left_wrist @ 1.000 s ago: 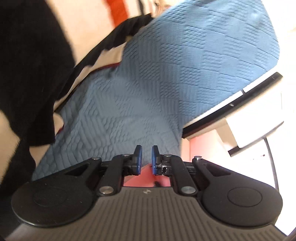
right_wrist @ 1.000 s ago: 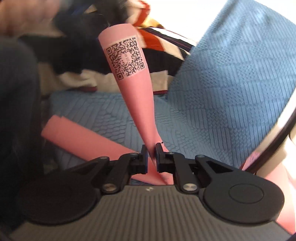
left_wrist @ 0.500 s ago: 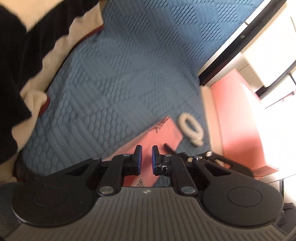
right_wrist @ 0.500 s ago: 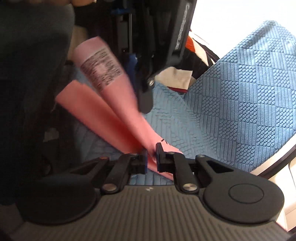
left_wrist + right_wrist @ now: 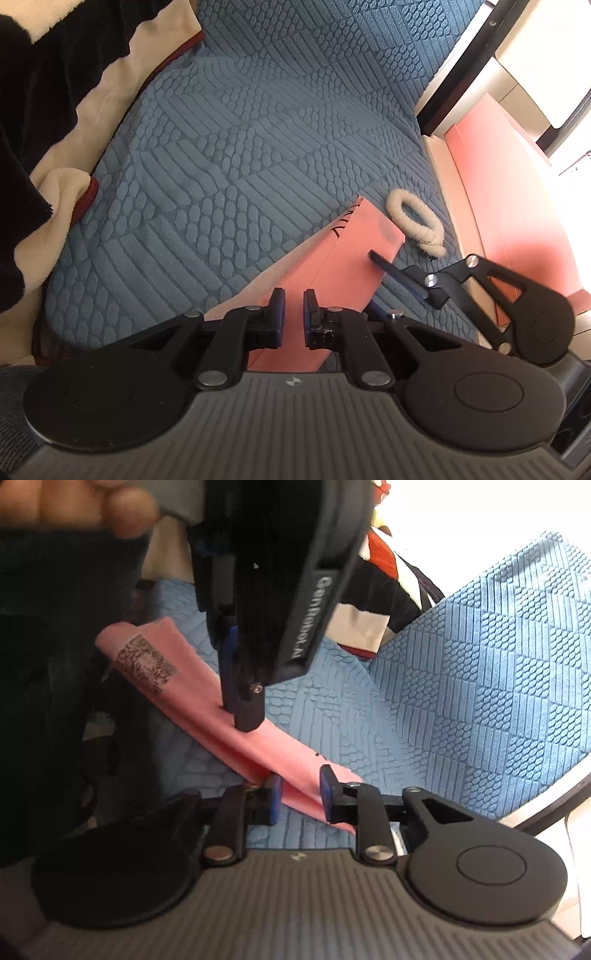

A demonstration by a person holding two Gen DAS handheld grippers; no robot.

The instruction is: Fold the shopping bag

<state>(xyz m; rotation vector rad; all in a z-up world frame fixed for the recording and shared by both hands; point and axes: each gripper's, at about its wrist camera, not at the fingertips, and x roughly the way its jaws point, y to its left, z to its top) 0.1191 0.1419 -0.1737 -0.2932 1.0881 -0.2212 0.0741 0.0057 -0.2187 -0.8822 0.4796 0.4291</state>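
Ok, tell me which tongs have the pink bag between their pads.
The right tongs: opening, pink bag between them. The left tongs are shut, tip down against it.

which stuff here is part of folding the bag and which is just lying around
Part of the job:
- pink bag
- left claw, shut, over the bag
- right claw, opening, bag between its pads

Lying about:
- white scrunchie
- blue cover
- striped blanket

Harsh daylight blows out the right edges; fisheye bends borders, near parts blur.
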